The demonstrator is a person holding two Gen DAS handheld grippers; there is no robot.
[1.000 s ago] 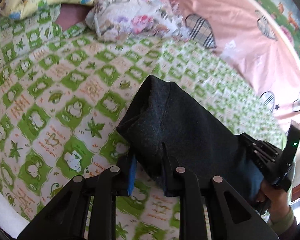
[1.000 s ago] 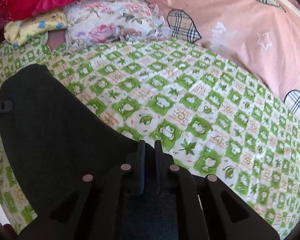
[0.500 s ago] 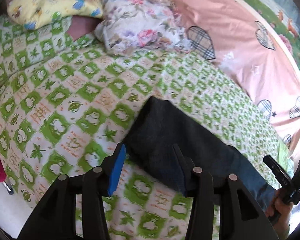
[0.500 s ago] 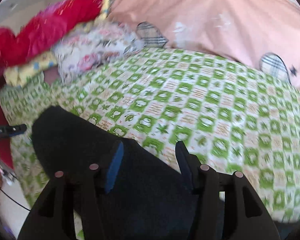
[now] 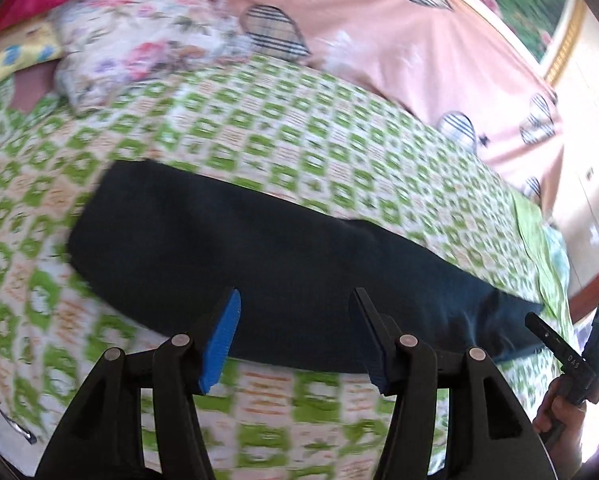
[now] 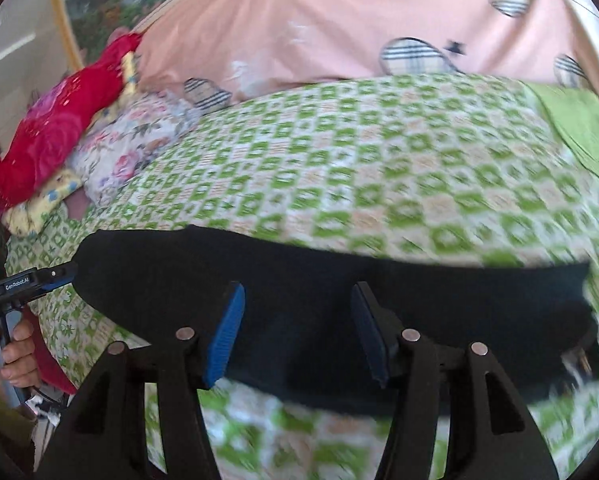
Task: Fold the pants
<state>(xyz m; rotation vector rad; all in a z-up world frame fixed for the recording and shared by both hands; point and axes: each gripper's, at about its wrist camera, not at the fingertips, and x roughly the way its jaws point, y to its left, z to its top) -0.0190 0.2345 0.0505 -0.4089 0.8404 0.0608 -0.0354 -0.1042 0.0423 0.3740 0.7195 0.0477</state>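
Note:
The dark navy pants (image 5: 283, 256) lie flat as a long folded strip on the green-and-white patterned bedspread (image 5: 259, 136); they also show in the right wrist view (image 6: 339, 296). My left gripper (image 5: 295, 304) is open and empty, held above the strip's near edge. My right gripper (image 6: 297, 300) is open and empty above the strip's near edge too. The right gripper shows at the far right of the left wrist view (image 5: 567, 352), by the strip's right end. The left gripper shows at the far left of the right wrist view (image 6: 27, 280), by the strip's left end.
A pink quilt (image 5: 399, 40) with plaid hearts lies along the bed's far side. A floral pillow (image 5: 139, 40), a yellow pillow (image 6: 39, 200) and a red blanket (image 6: 59, 120) sit at the head. A green cloth (image 6: 579, 128) lies at the bed's right end.
Both grippers have opened and let go of the pants, then pulled back. The pants went from held up to lying flat on the bed.

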